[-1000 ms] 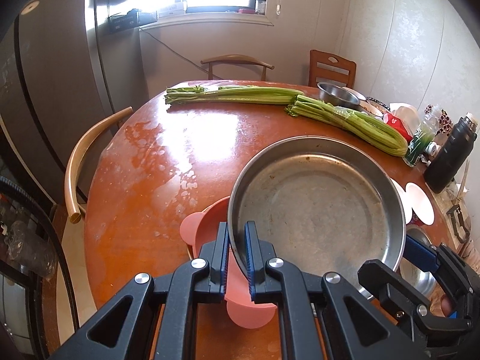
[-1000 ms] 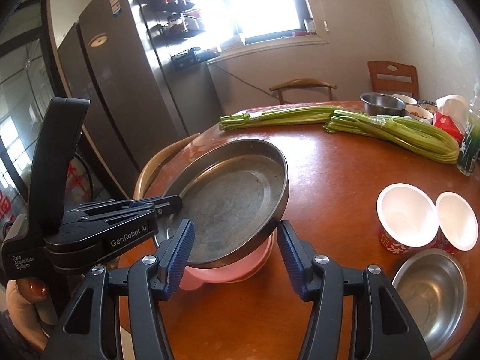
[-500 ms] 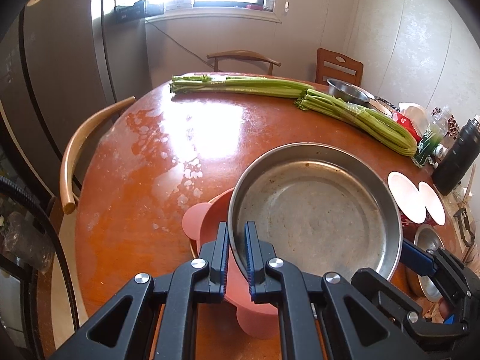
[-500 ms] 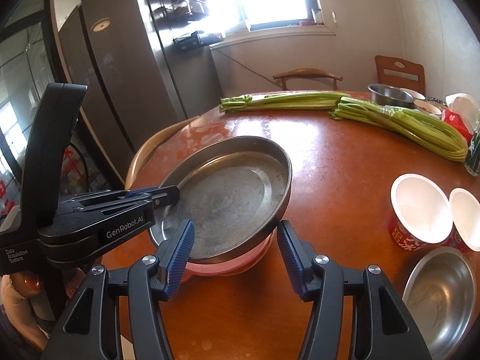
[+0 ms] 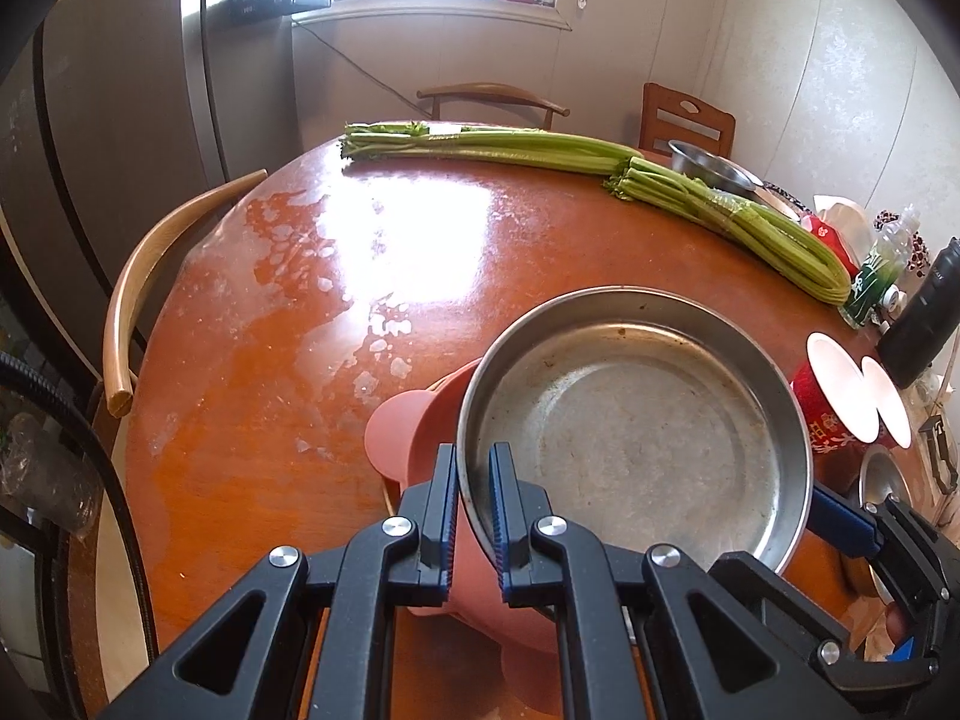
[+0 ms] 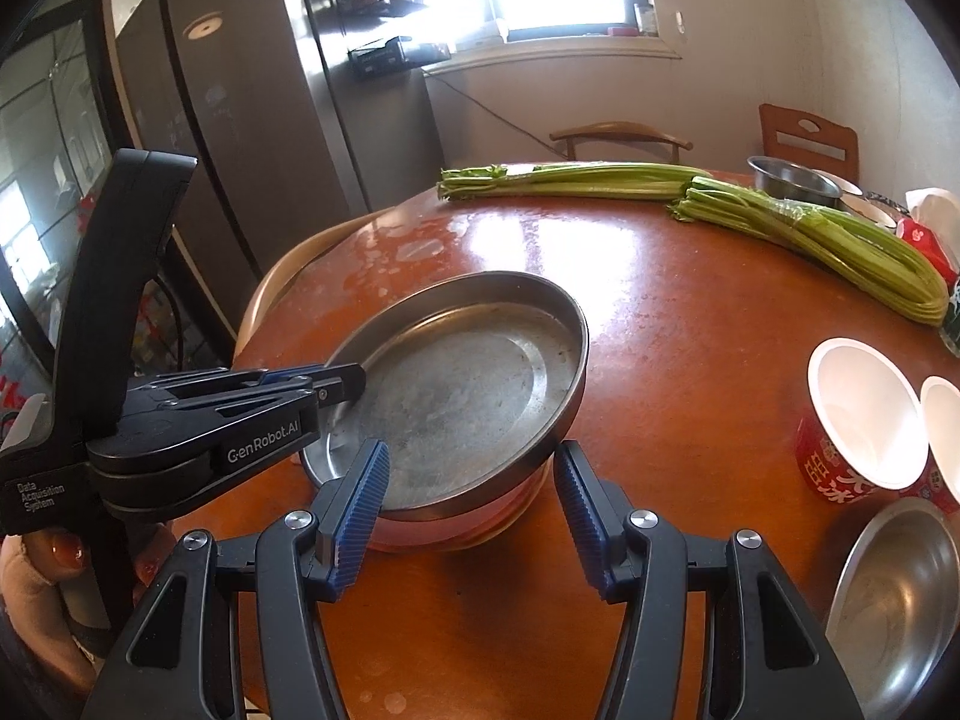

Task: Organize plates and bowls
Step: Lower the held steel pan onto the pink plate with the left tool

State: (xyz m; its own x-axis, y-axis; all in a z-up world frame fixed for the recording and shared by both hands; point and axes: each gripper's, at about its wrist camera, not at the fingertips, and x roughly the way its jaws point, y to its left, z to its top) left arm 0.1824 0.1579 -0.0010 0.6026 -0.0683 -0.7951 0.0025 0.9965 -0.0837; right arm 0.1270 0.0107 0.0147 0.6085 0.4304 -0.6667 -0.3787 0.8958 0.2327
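My left gripper (image 5: 472, 495) is shut on the near rim of a round steel plate (image 5: 636, 438), seen also in the right wrist view (image 6: 456, 396). The plate sits tilted over a pink bowl (image 5: 432, 438) on the brown round table (image 5: 336, 276). My right gripper (image 6: 471, 501) is open, its blue fingers either side of the plate's near edge, touching nothing. The left gripper shows in the right wrist view (image 6: 342, 381). A steel bowl (image 6: 894, 594) and two red paper cups (image 6: 858, 426) stand at the right.
Two celery bundles (image 5: 726, 216) lie across the far side of the table. Another steel bowl (image 5: 711, 171), a black bottle (image 5: 927, 312) and packets crowd the right edge. Wooden chairs (image 5: 156, 264) ring the table; a fridge (image 6: 240, 138) stands left.
The plate, still held by the left gripper, has come down lower over the pink bowl. The right gripper stays open around its near edge.
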